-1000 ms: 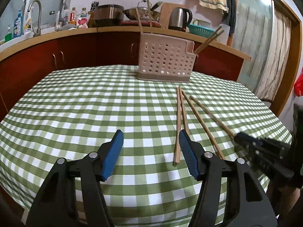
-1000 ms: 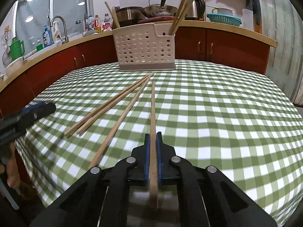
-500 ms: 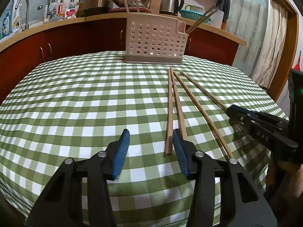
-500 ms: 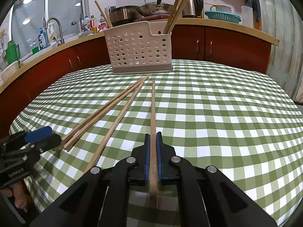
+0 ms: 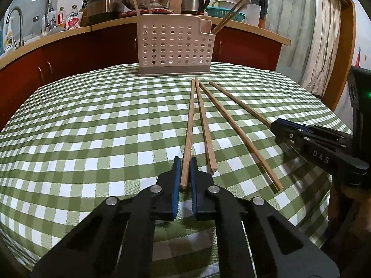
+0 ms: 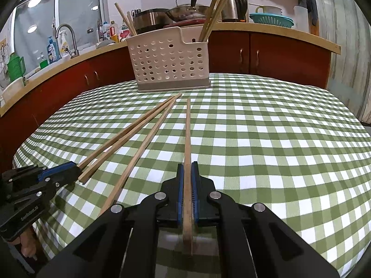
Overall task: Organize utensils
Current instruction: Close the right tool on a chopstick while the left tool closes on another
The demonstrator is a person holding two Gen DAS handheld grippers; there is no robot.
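Several wooden chopsticks lie on the green checked tablecloth [image 5: 92, 127], pointing toward a beige perforated utensil holder [image 5: 174, 46] that has chopsticks standing in it. My left gripper [image 5: 184, 162] has closed around the near end of the leftmost chopstick [image 5: 189, 125], which rests on the cloth. A second chopstick [image 5: 204, 125] lies just right of it, and a third [image 5: 236, 129] further right. My right gripper [image 6: 187, 169] is shut on the rightmost chopstick [image 6: 187, 134], seen also in the left wrist view [image 5: 241, 103]. The holder also shows in the right wrist view [image 6: 169, 62].
A wooden counter [image 6: 278, 34] with red cabinets curves behind the table, carrying a kettle [image 5: 196, 0], pots, a teal colander [image 6: 271, 19] and a sink tap [image 6: 67, 34]. A curtained doorway [image 5: 324, 46] stands to the right.
My left gripper moved right and forward over the leftmost chopstick's near end and its jaws closed on it. My right gripper stayed shut on its chopstick.
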